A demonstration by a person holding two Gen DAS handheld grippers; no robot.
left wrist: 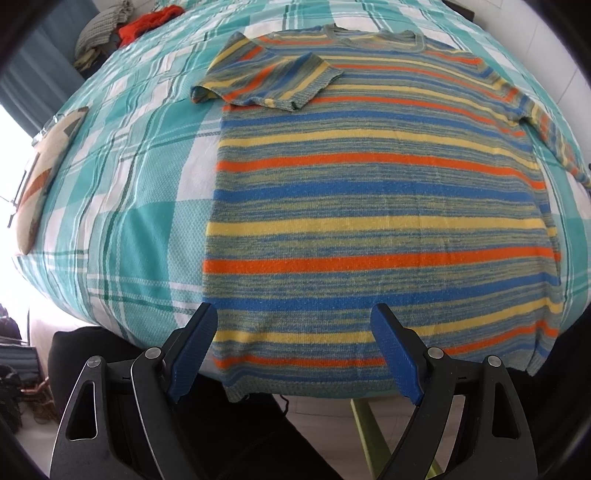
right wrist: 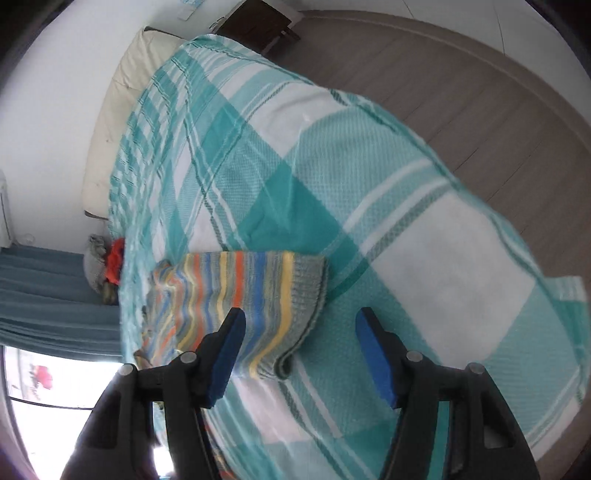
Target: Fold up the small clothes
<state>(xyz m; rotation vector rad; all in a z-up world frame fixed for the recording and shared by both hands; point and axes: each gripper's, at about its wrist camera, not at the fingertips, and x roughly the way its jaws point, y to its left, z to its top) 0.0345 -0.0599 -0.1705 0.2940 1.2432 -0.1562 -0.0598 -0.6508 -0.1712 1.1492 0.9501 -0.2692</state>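
A striped knit T-shirt [left wrist: 376, 192] in blue, yellow, orange and grey lies flat on the teal and white plaid bed cover [left wrist: 140, 206]. Its left sleeve [left wrist: 269, 83] is folded in over the chest; its right sleeve [left wrist: 554, 136] lies spread out. My left gripper [left wrist: 295, 317] is open and empty, just above the shirt's bottom hem near the bed's front edge. In the right wrist view my right gripper [right wrist: 299, 321] is open and empty, hovering over the end of the spread sleeve [right wrist: 251, 306], whose cuff lies between the fingers.
A heap of grey and red clothes [left wrist: 125, 29] lies at the bed's far left. A patterned cushion [left wrist: 44, 173] sits at the left edge. A cream mattress end [right wrist: 122, 110], a dark bedside cabinet [right wrist: 258, 22] and wooden floor [right wrist: 480, 92] show beyond the bed.
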